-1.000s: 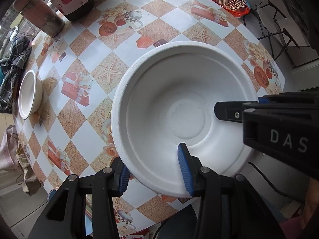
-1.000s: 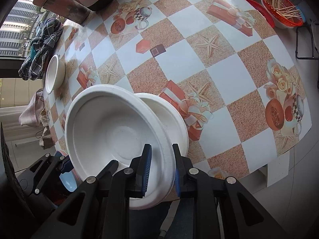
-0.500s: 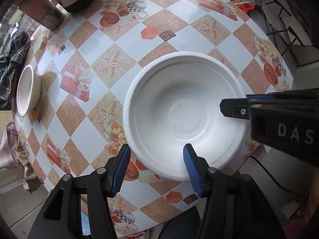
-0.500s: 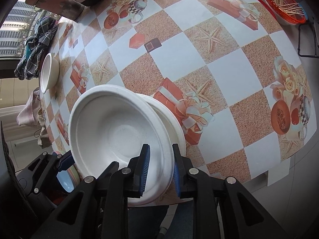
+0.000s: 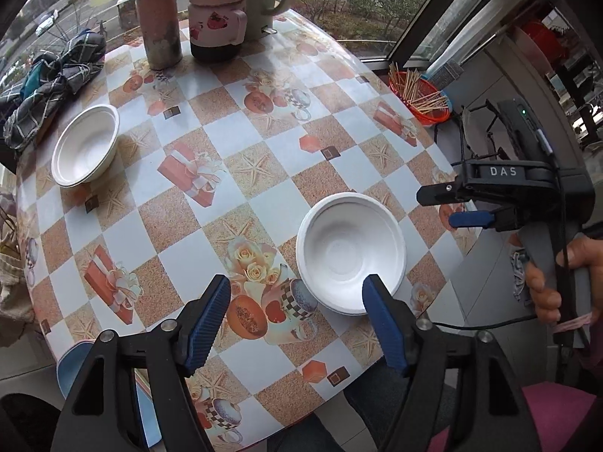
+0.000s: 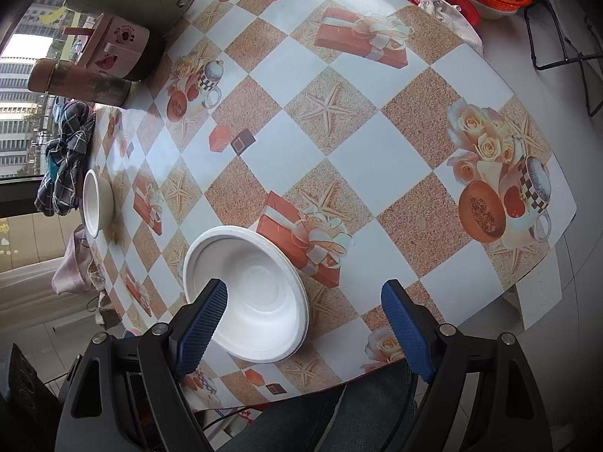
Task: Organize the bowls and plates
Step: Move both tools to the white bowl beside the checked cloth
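A stack of white foam bowls (image 5: pixel 350 252) rests on the patterned table near its front edge; it also shows in the right wrist view (image 6: pixel 256 297). A second white bowl (image 5: pixel 86 144) sits at the far left, seen edge-on in the right wrist view (image 6: pixel 96 203). My left gripper (image 5: pixel 297 324) is open and empty, held above the table just short of the stack. My right gripper (image 6: pixel 303 327) is open and empty above the stack; it shows from the side in the left wrist view (image 5: pixel 452 203).
A pink mug (image 5: pixel 216 22), a tall flask (image 5: pixel 158 19) and a green kettle stand at the back. A checked cloth (image 5: pixel 49 79) lies at the back left. Red baskets with sticks (image 5: pixel 420 98) sit beyond the right edge. A blue plate (image 5: pixel 73 365) pokes out below the front edge.
My right gripper has let go of the top bowl, which now sits nested in the stack. Both grippers have opened wide and pulled up and back from the bowls.
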{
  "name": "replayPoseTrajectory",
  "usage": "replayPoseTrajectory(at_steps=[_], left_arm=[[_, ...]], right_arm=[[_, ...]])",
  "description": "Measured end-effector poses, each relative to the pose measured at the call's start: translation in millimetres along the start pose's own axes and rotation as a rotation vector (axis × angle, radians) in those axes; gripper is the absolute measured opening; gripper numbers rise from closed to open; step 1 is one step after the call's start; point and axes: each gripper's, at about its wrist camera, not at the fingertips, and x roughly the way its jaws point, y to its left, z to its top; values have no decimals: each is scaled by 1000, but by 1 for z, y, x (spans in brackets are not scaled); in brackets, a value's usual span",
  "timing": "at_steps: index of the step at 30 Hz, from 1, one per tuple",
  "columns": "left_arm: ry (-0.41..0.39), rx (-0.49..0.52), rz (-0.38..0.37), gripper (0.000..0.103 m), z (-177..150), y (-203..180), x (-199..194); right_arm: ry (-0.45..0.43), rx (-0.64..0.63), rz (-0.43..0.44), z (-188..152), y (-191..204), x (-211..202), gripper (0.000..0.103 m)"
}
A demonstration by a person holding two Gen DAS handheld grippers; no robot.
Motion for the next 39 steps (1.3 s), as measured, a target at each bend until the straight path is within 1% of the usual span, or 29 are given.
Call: replayPoseTrajectory(at_steps=[1,2,4,6,9,11,12,16,21,24,28,30,35,39], left_arm=[[-32,-33,-21,81,1,8,-9],[-58,-65,-45,82,3,16,-18],[-93,-123,-93,82,6,33,-34],[-136,-171,-98,82,8,50,-50],[-202,-239,-62,82,11,79,-74],[-227,-262,-11,82,15,97,-85],[-228,-272,23,82,18,107,-87],[-199,-319,134,82,31,139,-82],[-164,-377,276,82,43,167,-71],[-140,-420,301,82,55,187,-60],[-84,-490,346,82,70,218,-38],[-58,-511,366,82,78,232,-25],[-14,-535,410,82,94,262,7],[16,-553,420,82,107,282,34]], right_arm=[[-11,-7,15,-2,9,-4,93],[-24,-18,35,-4,18,-7,103],[-49,-53,69,-8,44,-14,103],[-67,-95,96,-11,74,-19,103],[-84,-171,138,-15,123,-23,103],[-91,-222,152,-16,155,-22,103],[-91,-244,147,-15,170,-20,103],[-68,-321,87,-4,220,-4,103],[-20,-415,37,24,264,29,103],[9,-437,0,41,280,52,103],[37,-477,-67,62,297,83,103],[52,-483,-88,72,302,100,103],[82,-488,-110,86,313,139,103],[94,-505,-121,90,324,164,103]])
